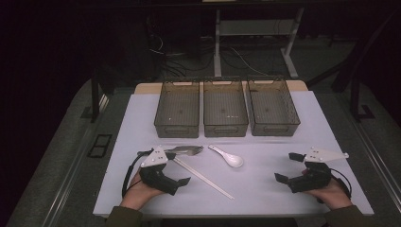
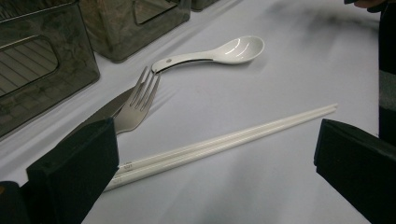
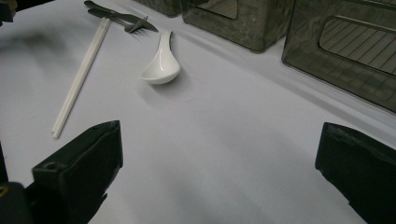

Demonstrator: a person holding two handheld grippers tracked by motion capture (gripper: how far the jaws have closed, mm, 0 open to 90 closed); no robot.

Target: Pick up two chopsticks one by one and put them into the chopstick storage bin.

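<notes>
The left tongs gape wide and empty beside the pair of white plastic chopsticks lying on the counter; the right tongs likewise. The thin sticks could roll apart if pinched unevenly.

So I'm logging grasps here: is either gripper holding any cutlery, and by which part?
Nothing is held. The left gripper and right gripper both stand open over bare table; the chopsticks, fork and spoon lie untouched.

Dim room, soft shadows, slight blur
</notes>
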